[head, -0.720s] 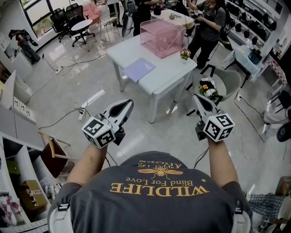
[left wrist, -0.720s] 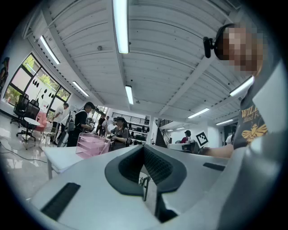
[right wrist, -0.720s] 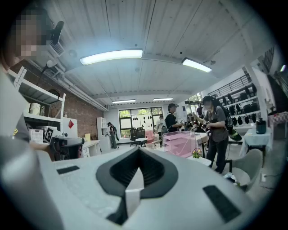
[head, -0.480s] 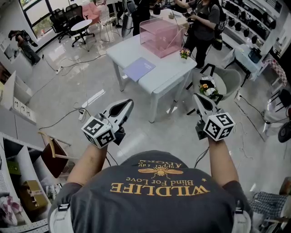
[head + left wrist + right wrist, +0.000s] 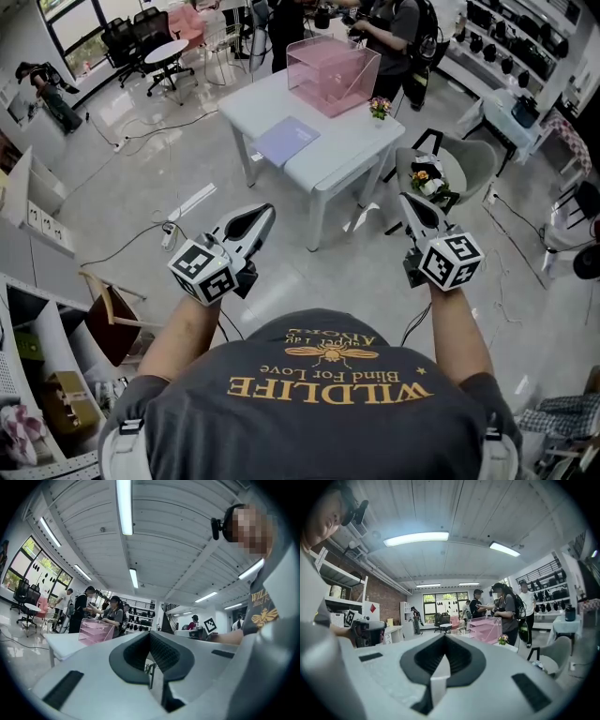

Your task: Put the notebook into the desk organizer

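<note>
In the head view, you hold both grippers out over the floor, well short of the white table [image 5: 347,155]: the left gripper [image 5: 265,214] at lower left and the right gripper [image 5: 405,202] at lower right, each pointing toward the table. The notebook [image 5: 286,141], pale purple, lies flat on the table top beside its near left edge. The desk organizer [image 5: 330,75], a clear pink box, stands by the far edge, well apart from the notebook, with a small flower pot [image 5: 380,110] near it toward the right corner. In the left gripper view, the left gripper [image 5: 150,637] has its jaws together with nothing between them; the desk organizer [image 5: 97,631] shows on the table [image 5: 61,641] beyond. In the right gripper view, the right gripper [image 5: 445,639] likewise has its jaws closed and empty; the desk organizer [image 5: 485,629] and flower pot [image 5: 503,640] stand ahead of it
</note>
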A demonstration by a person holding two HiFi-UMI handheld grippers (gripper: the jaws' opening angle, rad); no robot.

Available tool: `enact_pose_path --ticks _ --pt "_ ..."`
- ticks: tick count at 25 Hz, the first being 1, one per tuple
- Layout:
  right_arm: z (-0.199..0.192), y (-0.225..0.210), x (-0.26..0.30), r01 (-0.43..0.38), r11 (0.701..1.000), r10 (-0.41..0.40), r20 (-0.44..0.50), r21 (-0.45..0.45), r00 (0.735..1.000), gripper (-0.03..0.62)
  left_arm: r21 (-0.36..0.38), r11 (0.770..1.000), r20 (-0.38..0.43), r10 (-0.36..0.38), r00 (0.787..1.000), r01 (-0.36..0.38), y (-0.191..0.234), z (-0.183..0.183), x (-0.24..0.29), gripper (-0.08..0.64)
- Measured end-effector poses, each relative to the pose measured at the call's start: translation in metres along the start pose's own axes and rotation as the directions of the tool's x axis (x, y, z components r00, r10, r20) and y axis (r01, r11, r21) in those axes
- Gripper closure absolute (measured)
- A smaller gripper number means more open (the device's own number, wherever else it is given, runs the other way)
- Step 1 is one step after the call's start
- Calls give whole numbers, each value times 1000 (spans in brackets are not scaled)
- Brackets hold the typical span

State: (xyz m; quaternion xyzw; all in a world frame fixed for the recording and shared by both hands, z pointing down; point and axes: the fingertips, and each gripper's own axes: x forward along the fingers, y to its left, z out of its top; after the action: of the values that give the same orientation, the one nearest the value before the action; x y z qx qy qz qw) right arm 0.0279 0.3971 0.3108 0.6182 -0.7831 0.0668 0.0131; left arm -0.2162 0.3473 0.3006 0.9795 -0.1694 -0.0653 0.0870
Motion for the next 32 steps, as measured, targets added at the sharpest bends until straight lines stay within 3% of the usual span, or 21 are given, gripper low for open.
enact_pose_path --ticks 9,10,11,13,25,32 --pt "-2 -5 -8 -7 1000 7 2 -7 1000 592 28 1000 -8 -3 1000 3 -8 0 8 541" --pt "-2 -5 -10 -11 1000 11 3 -10 1000 592 36 999 -16 -18 1000 18 -12 -1 10 349" --pt "-2 -6 -11 -16 1000 16 4 -13 1000 592 43 999 -20 -29 999 30 -16 -1 13 225" --pt "-1 -9 -15 -25 1000 25 8 -17 1000 592 57 998 -13 -31 999 31 -21 1 18 157" --pt "-2 -80 -53 -116 993 116 12 -4 993 592 51 995 -6 84 996 -84 -74 -9 74 129" --pt "1 -111 -31 -138 990 137 24 10 990 592 39 992 -19 117 993 -116 -62 -13 96 129"
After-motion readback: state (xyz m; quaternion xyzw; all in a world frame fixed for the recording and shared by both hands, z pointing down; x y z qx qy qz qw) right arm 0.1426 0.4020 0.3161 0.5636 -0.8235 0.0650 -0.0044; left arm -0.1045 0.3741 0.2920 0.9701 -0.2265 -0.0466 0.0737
